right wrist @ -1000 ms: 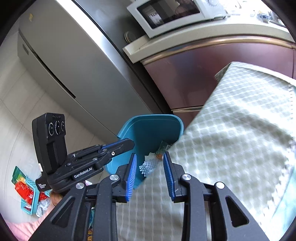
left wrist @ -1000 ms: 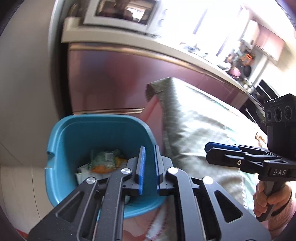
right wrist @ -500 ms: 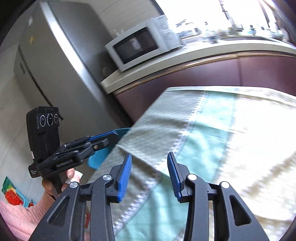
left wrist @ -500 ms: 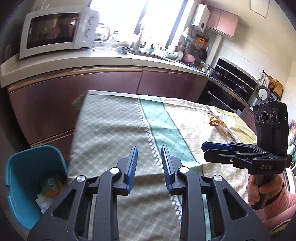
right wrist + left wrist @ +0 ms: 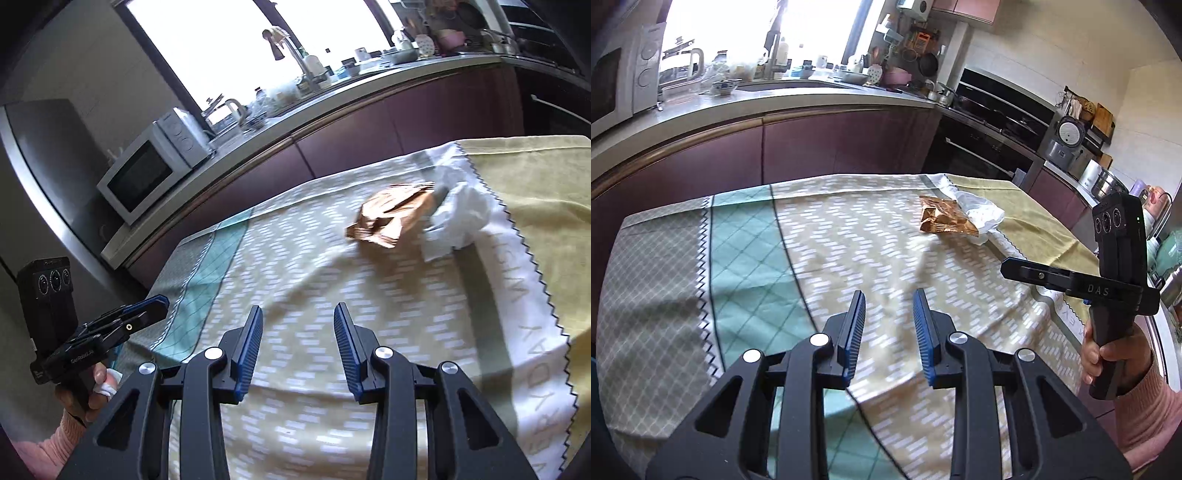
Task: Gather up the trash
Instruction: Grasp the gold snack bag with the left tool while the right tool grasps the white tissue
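Observation:
A crumpled brown wrapper (image 5: 945,221) (image 5: 391,218) lies on the patterned tablecloth (image 5: 849,240), touching a wad of white paper (image 5: 980,212) (image 5: 458,218) on its right. My left gripper (image 5: 888,295) hovers over the near middle of the table, well short of both, open with nothing between its blue pads. My right gripper (image 5: 299,308) is also open and empty, and points at the cloth in front of the wrapper. Each gripper shows in the other's view: the right one (image 5: 1010,265) at the right edge, the left one (image 5: 159,302) at the lower left.
A long counter with purple cabinet fronts (image 5: 812,140) runs behind the table, carrying a microwave (image 5: 147,177), a sink and dishes. Dark ovens (image 5: 990,125) stand at the back right. A steel fridge (image 5: 40,147) is on the left. A hand in a pink sleeve (image 5: 1137,402) holds the right gripper.
Both grippers have swung right, from the blue bin beside the table to over the tabletop. The bin has left both views, the wrapper and white paper have come in, and both jaws have widened.

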Available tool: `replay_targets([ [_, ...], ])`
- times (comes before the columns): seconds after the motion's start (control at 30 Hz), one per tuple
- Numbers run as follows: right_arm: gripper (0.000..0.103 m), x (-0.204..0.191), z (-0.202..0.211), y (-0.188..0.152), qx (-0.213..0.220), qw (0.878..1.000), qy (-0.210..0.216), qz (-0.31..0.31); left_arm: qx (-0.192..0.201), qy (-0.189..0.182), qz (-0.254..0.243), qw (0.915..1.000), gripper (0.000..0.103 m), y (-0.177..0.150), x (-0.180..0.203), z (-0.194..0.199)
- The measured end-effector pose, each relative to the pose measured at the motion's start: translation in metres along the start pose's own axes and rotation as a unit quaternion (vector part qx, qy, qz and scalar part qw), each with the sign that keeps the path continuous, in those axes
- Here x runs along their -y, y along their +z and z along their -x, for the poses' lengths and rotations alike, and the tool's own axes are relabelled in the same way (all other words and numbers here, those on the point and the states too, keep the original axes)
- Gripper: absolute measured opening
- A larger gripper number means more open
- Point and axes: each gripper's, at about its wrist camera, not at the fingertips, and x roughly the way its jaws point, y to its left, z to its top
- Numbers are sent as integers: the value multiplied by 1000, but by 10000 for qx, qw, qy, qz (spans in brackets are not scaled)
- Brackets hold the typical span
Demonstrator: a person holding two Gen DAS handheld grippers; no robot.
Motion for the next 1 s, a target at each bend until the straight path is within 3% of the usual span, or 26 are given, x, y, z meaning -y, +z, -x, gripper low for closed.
replay_targets([
  [0.23, 38, 52, 6, 21, 254, 9982, -388, -388, -281, -258, -93, 9992, 26, 26, 31, -55],
  [0.47, 38, 83, 2, 42, 378, 9956, -675, -522, -400, -221, -165, 9988, 28, 47, 60, -103],
  [0.6, 41, 95, -3, 50, 409, 9949, -691, -618, -420, -176, -194, 9988, 35, 59, 71, -122],
  [0.7, 50, 101, -5, 55, 460, 9938, -758, -677, -427, -66, -153, 9990, 40, 69, 73, -137],
  [1.0, 51, 123, -22, 65, 360, 9924, -675, -967, -682, 168, -74, 9975, 52, 91, 66, -188],
])
